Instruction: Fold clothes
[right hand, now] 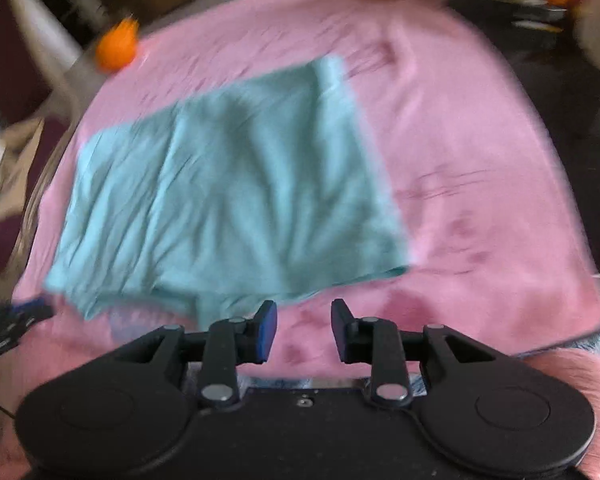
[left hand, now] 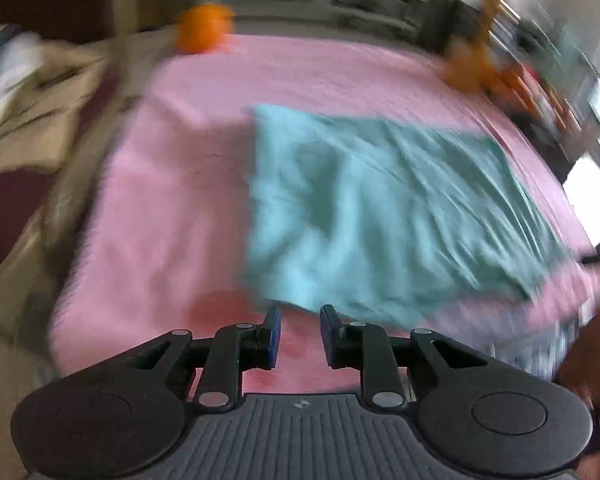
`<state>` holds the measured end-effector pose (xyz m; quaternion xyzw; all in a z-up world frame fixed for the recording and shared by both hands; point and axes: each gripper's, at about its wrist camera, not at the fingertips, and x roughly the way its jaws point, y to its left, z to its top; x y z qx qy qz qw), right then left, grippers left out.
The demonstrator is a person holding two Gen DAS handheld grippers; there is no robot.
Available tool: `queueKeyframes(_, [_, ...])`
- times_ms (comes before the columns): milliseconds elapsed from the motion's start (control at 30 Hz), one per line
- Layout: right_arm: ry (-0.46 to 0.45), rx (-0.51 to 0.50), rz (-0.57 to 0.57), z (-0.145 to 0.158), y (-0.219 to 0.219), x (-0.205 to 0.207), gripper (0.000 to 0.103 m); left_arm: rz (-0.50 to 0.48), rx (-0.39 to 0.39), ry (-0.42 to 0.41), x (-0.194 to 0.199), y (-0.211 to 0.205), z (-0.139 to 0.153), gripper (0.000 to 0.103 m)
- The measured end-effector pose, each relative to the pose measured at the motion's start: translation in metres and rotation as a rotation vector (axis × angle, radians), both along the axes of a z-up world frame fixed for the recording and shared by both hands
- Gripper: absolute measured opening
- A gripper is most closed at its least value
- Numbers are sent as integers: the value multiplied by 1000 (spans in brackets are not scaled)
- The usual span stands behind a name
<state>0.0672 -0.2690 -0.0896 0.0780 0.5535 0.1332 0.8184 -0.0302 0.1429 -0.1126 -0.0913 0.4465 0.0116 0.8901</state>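
— Closest to my left lens is the left gripper (left hand: 300,330), jaws parted with nothing between them, hovering above the pink bedspread (left hand: 172,200) just short of the near edge of the teal garment (left hand: 364,208).

— And the other side?

— Same story: the right gripper (right hand: 304,328) has its jaws spread and empty, poised over the pink cover beside the garment's near hem. From there the teal garment (right hand: 236,200) lies flat and wrinkled, roughly rectangular, in the middle of the bedspread (right hand: 480,200).

— Anything in the way?

— Nothing between the fingers and the cloth. Both views are blurred. I see an orange ball-like object (left hand: 204,28) at the far left corner of the bed, and an orange-brown thing (left hand: 472,60) at the far right corner with clutter behind it; I can't make out what they are. Off the left edge sits a heap of beige and maroon fabric (left hand: 16,128).
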Motion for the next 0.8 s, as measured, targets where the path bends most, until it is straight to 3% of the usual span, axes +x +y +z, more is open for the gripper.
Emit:
queueKeyframes(67, [-28, 61, -96, 4, -21, 4, 31, 102, -48, -9, -4, 24, 3, 24])
queueKeyframes(167, [-34, 166, -214, 2, -39, 10, 43, 196, -152, -6, 2, 43, -3, 36])
queueKeyframes(233, [-33, 243, -277, -5, -49, 12, 44, 245, -218, 6, 11, 51, -9, 38])
queueKeyframes(367, [1, 337, -379, -23, -65, 12, 46, 268, -309, 64, 25, 55, -27, 38])
queueKeyframes(533, [17, 380, -449, -38, -78, 15, 45, 257, -346, 80, 25, 48, -30, 37])
queueKeyframes(800, [62, 429, -480, -61, -85, 24, 42, 334, -572, 108, 12, 59, -37, 37])
